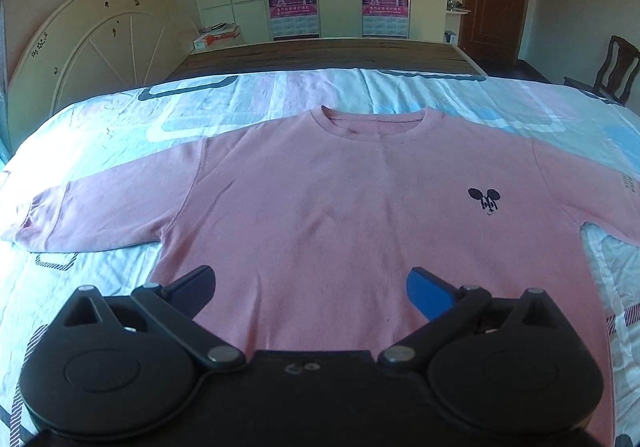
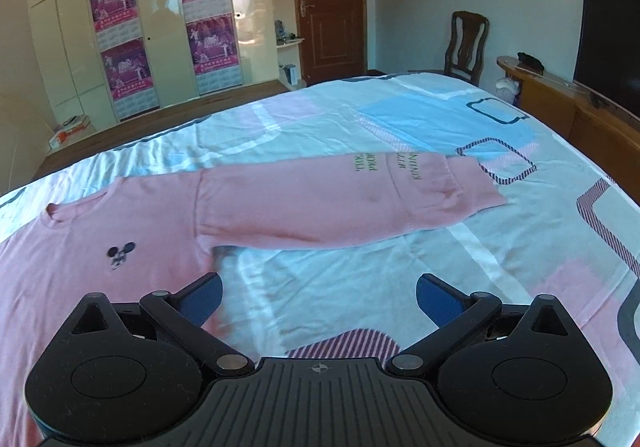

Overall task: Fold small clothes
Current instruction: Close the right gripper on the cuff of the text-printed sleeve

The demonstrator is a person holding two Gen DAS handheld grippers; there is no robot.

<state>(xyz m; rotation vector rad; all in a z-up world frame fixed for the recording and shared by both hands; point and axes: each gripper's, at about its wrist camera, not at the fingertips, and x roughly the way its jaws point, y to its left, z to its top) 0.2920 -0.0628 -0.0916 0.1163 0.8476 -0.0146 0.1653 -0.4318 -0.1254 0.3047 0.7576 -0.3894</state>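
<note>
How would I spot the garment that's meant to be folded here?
Look at the big bed with its patterned pastel sheet. Spread flat across it, sleeves out, lies a pink sweatshirt. A small black mouse-head logo on its chest marks it out from the pink patches in the sheet.

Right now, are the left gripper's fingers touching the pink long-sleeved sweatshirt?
Cannot tell: in the left wrist view the open fingers overlap the pink long-sleeved sweatshirt, showing neither contact nor gap.

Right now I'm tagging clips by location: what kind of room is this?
Most likely a bedroom: a pink sweatshirt lies on a bed, with a wardrobe opposite and a television alongside.
</note>
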